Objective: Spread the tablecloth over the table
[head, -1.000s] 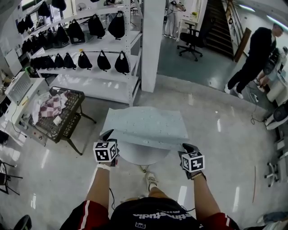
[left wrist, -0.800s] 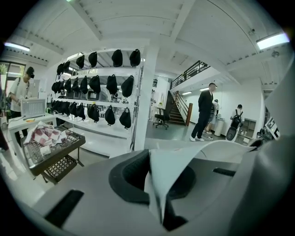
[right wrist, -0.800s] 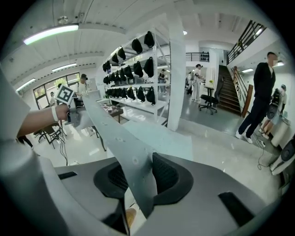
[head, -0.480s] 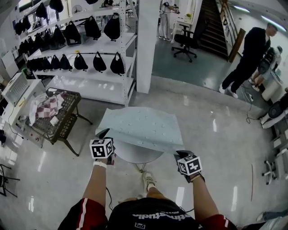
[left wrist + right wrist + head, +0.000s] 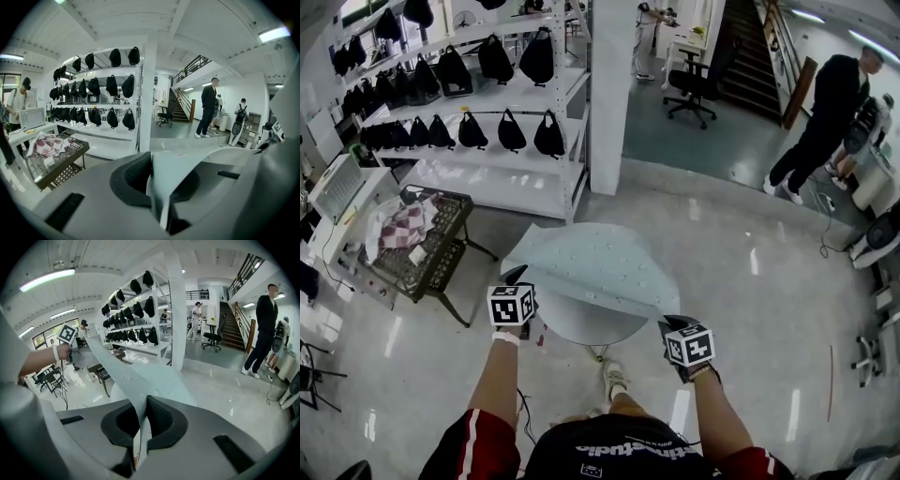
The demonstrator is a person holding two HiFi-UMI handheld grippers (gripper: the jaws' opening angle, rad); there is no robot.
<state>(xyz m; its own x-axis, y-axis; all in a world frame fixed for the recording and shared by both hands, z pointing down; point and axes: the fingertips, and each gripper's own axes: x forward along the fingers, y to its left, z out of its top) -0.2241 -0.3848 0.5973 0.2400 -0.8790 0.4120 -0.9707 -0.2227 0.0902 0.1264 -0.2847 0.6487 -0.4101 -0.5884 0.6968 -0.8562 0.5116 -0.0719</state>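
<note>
A pale grey-blue tablecloth (image 5: 595,267) with small dots lies spread over most of a small round white table (image 5: 586,323), whose near rim still shows bare. My left gripper (image 5: 523,281) is shut on the cloth's near left corner. In the left gripper view the cloth (image 5: 171,176) stands pinched between the dark pads. My right gripper (image 5: 671,326) is shut on the near right corner, and the right gripper view shows the cloth (image 5: 123,376) running up from its jaws toward my left hand (image 5: 65,352).
A black wire cart (image 5: 422,248) with checked fabric stands to the left of the table. White shelves with black bags (image 5: 487,103) and a white pillar (image 5: 614,94) are behind it. A person in black (image 5: 825,112) stands at the far right, near an office chair (image 5: 698,80).
My right gripper has come down and toward me and now grips the cloth's near right corner. The left gripper has stayed on its corner.
</note>
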